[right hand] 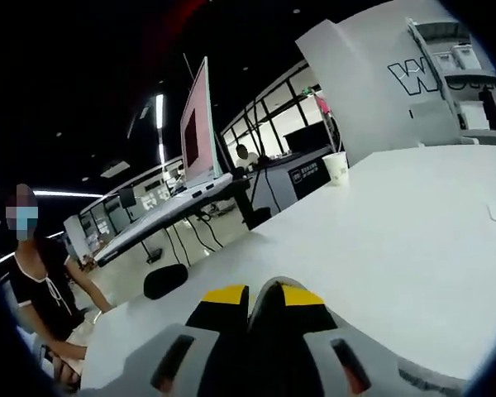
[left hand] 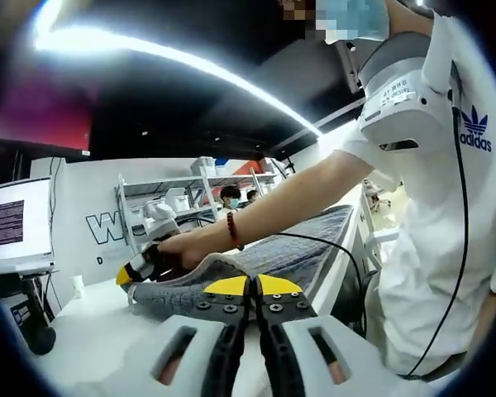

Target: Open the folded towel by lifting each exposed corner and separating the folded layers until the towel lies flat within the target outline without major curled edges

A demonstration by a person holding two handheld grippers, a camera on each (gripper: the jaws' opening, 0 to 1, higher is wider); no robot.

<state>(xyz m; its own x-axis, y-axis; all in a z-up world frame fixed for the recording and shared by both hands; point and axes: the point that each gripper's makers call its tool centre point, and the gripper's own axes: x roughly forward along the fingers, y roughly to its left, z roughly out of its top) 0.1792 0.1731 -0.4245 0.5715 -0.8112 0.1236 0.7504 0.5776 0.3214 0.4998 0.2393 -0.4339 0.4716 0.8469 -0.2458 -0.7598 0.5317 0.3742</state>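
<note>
Low, outstretched — hand [left hand: 182, 246] on towel [left hand: 289, 248]

White adidas T-shirt [left hand: 446, 215], red bead bracelet [left hand: 233, 231], black cable [left hand: 460, 207].

Towel [left hand: 273, 252] near corner hidden behind left gripper [left hand: 252, 285]; shelf [left hand: 190, 198] contents indistinct.

In the left gripper view the towel [left hand: 298, 248] lies on the table [left hand: 91, 331] along its right edge, with the person's hand [left hand: 182, 248] resting on the towel's near-left corner; the left gripper [left hand: 252, 285] sits just before the towel's near edge. In the right gripper view a cup [right hand: 336, 167] stands at the table's far edge; a laptop [right hand: 194, 145] stands on a separate desk behind the table's left side.
</note>
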